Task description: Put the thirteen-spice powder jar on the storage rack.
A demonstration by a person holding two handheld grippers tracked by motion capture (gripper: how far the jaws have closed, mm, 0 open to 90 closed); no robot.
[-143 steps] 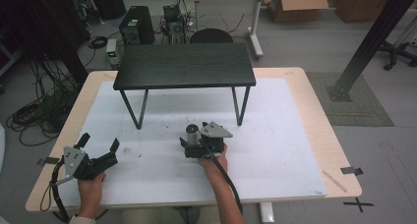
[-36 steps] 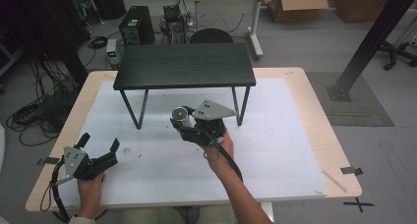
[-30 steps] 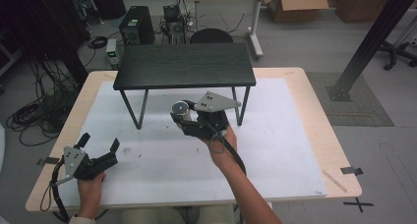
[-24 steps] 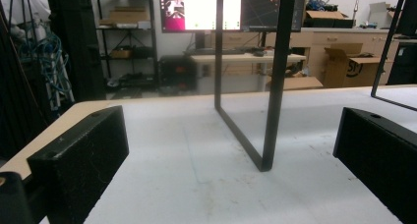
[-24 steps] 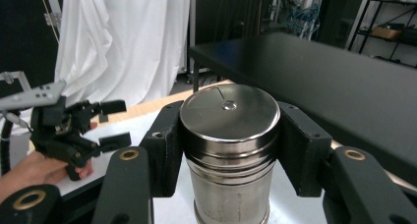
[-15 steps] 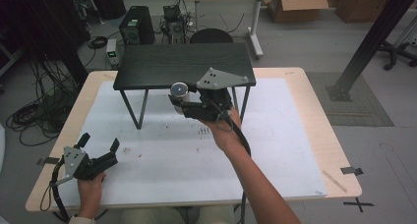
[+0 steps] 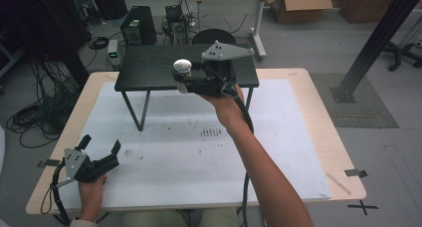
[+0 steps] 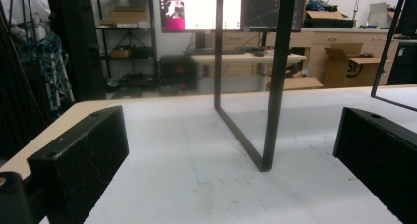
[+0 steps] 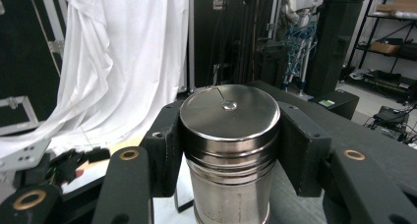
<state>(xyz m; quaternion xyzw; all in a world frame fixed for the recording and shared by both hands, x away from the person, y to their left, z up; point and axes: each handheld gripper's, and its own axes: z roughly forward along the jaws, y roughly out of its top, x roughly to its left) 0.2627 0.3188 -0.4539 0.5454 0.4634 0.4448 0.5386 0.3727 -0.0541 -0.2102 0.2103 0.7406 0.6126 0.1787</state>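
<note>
Right gripper [image 7: 185,81]: shut on a steel canister [image 9: 229,150], which is clamped upright between the two black pads just below its lid; it is held out at arm's length over the near edge of the black shelf table [image 7: 149,70].
Canister: carried clear of the white table cover [image 7: 189,152], its flat lid [image 7: 182,64] seen from above at about the height of the shelf top.
Left gripper [image 7: 102,155]: rested at the near left of the cover, jaws spread wide with nothing between them; a black shelf leg [image 8: 273,81] is framed between its pads.
Progress: the pick-up and lift are judged done; the set-down on the shelf top is judged still to come, with the canister not yet released.
Hidden: the canister's base is cut off by the bottom edge of the right gripper view, so whether it already touches the shelf cannot be told.
Hard to make out: the canister's lower half in the high view, masked by the gripper body.
</note>
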